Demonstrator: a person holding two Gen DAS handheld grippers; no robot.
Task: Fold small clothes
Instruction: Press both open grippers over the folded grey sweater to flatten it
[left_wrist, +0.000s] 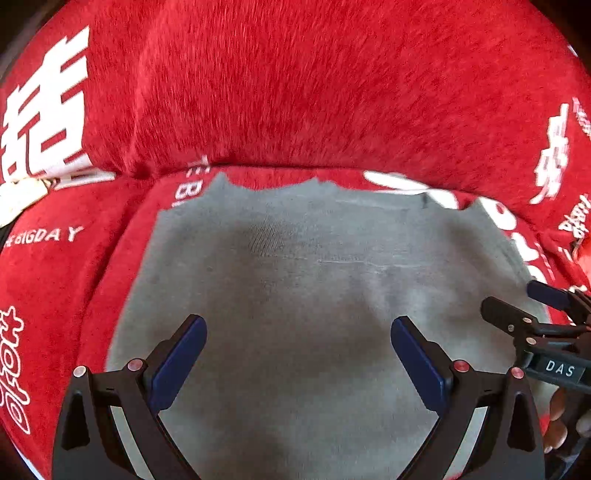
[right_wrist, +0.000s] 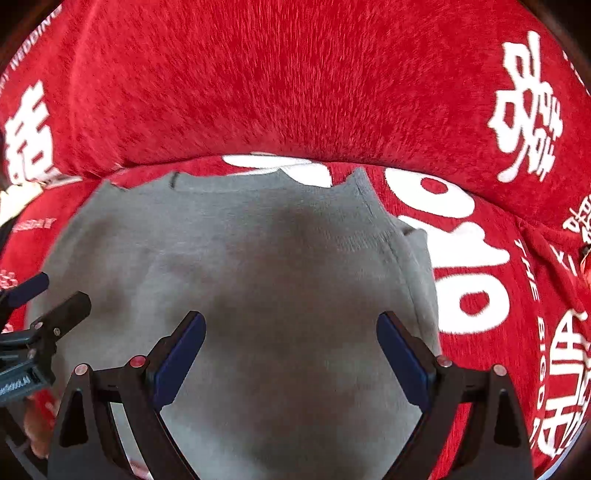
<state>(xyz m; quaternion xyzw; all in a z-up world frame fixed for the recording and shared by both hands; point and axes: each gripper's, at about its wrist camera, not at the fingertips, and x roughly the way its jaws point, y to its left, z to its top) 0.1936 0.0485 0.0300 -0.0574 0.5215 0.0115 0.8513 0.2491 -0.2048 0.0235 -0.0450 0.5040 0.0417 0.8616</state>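
We held the left hand-held gripper (left_wrist: 298, 363) and right hand-held gripper (right_wrist: 291, 360) wide open and empty above the grey garment (left_wrist: 295, 280), which lay flat on the red blanket (left_wrist: 314, 92) toward twelve o'clock, ready for folding.

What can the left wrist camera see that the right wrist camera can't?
Only the left wrist view shows the small white words "BIGDAY" on the seat, left of the grey knitted garment, and the right claw poking in.

Only the right wrist view shows the big white rounded characters right of the garment, and the left claw.

Both show the garment lying flat on the fuzzy red printed cover, claws open.
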